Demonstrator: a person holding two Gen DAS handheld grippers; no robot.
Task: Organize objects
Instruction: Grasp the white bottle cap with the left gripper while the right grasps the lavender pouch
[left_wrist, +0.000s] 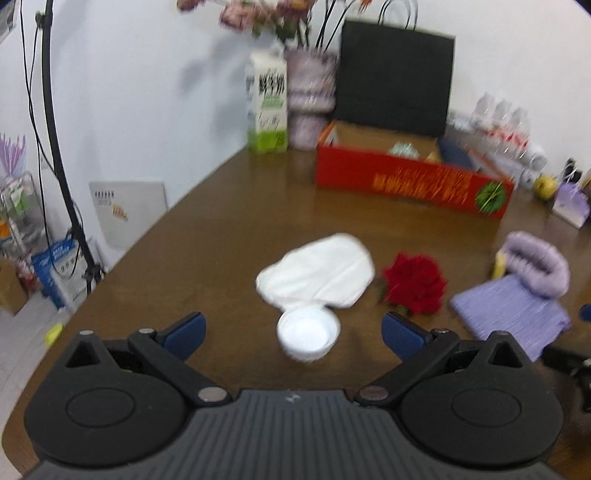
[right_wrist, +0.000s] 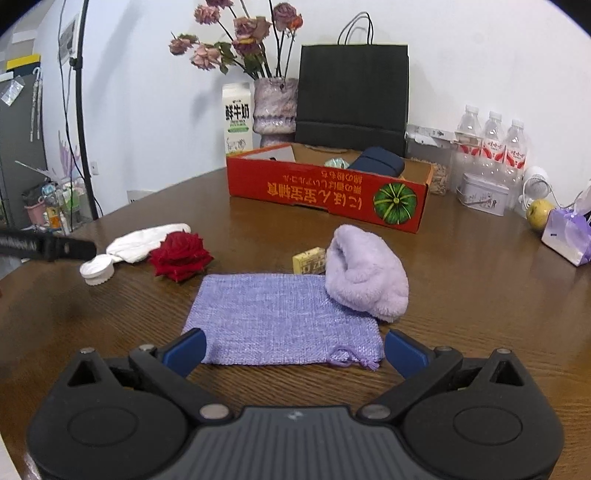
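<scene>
My left gripper (left_wrist: 293, 332) is open, its blue fingers either side of a white round lid (left_wrist: 308, 338) on the brown table. Behind the lid lie a white cloth (left_wrist: 317, 271) and a red rose (left_wrist: 413, 282). My right gripper (right_wrist: 293, 352) is open over the near edge of a flat purple woven pouch (right_wrist: 280, 315). A fluffy lilac cloth (right_wrist: 365, 273) lies on the pouch's far right corner, with a small yellow box (right_wrist: 308, 260) beside it. The lid (right_wrist: 96, 271), white cloth (right_wrist: 147, 238) and rose (right_wrist: 181, 256) show at the left. The left gripper's body (right_wrist: 48, 245) reaches in there.
An open red cardboard box (right_wrist: 328, 194) holding a dark blue case (right_wrist: 380, 162) stands at the back. Behind it are a black paper bag (right_wrist: 352, 92), a flower vase (right_wrist: 275, 107) and a milk carton (right_wrist: 238, 118). Water bottles (right_wrist: 493, 142), a tin (right_wrist: 482, 194), an apple (right_wrist: 539, 214) and a tissue pack (right_wrist: 569, 236) are at the right.
</scene>
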